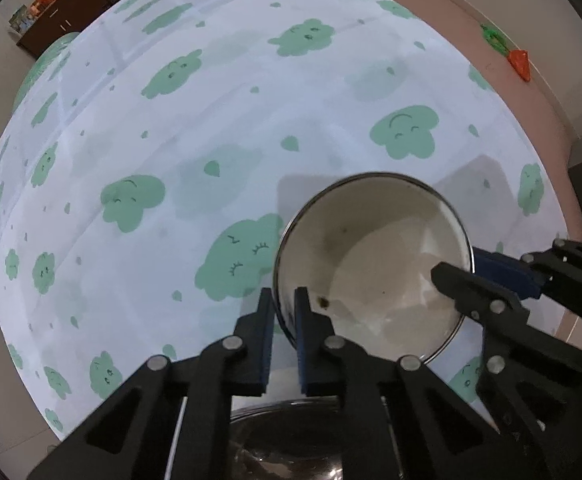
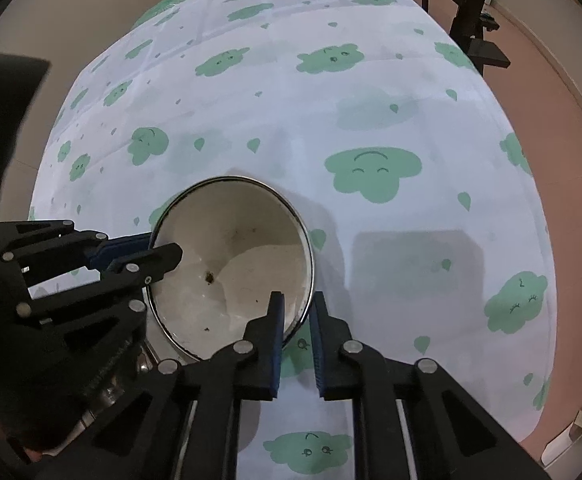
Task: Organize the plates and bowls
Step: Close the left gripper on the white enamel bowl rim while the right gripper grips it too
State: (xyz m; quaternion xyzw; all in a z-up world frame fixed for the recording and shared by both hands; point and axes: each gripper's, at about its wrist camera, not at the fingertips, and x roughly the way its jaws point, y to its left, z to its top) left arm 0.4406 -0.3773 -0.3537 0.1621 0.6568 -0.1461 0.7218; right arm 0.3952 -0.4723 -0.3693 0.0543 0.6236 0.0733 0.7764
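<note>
A white enamel bowl (image 1: pixel 375 264) with a dark metal rim and a few brown specks inside is held tilted above the table. My left gripper (image 1: pixel 284 304) is shut on its near-left rim, one finger inside and one outside. My right gripper (image 1: pixel 465 270) pinches the opposite rim. In the right wrist view the same bowl (image 2: pixel 231 268) shows, with my right gripper (image 2: pixel 297 306) shut on its right rim and my left gripper (image 2: pixel 159 246) on its left rim. A shiny steel bowl (image 1: pixel 291 440) sits directly under my left gripper.
The table (image 1: pixel 231 120) wears a white cloth with green smiling clouds. A dark wooden cabinet (image 1: pixel 63 12) stands far left. A dark chair or stand (image 2: pixel 467 4) is beyond the table's far right. The pink floor (image 2: pixel 563 160) lies to the right.
</note>
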